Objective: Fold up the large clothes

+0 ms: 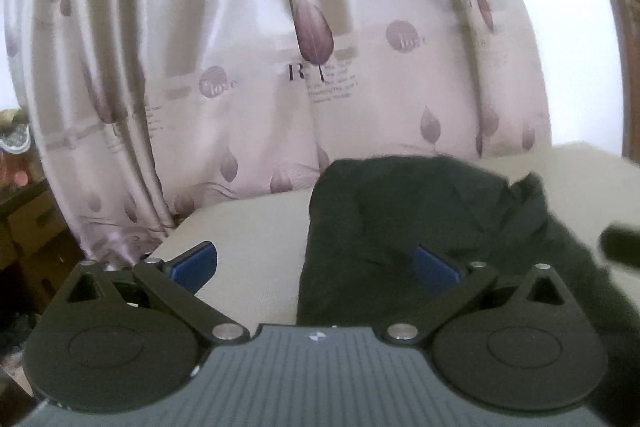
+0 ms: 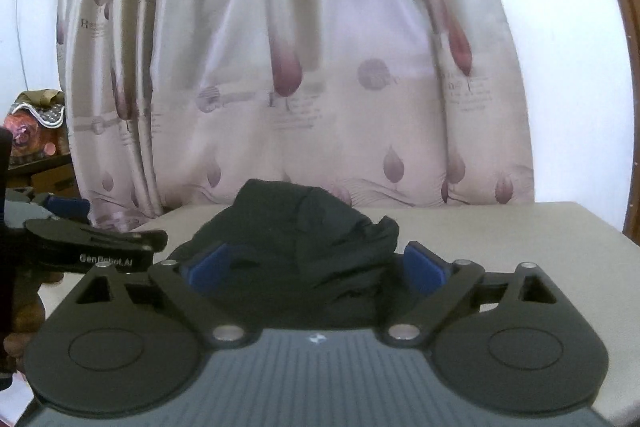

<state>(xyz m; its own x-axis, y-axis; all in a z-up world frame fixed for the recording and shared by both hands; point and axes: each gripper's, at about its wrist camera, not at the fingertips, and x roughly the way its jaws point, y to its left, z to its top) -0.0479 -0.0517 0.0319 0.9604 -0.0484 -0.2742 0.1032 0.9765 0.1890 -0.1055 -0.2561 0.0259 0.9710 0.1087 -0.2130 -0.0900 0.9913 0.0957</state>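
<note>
A black garment [image 1: 420, 219] lies crumpled in a heap on a beige table [image 1: 248, 239]. In the left wrist view my left gripper [image 1: 316, 265] is open, its left blue pad over bare table and its right blue pad [image 1: 434, 267] over the garment's near edge. In the right wrist view the garment [image 2: 304, 227] lies bunched right in front, and my right gripper [image 2: 318, 265] is open with both blue pads straddling the heap's near edge. The left gripper's body [image 2: 92, 247] shows at the left of that view.
A pale curtain [image 1: 280, 47] with purple leaf prints hangs behind the table's far edge. Cardboard boxes and clutter [image 1: 24, 219] stand at the left. A brown wooden frame [image 2: 624, 27] runs along the right. Bare table [image 2: 540, 231] lies right of the garment.
</note>
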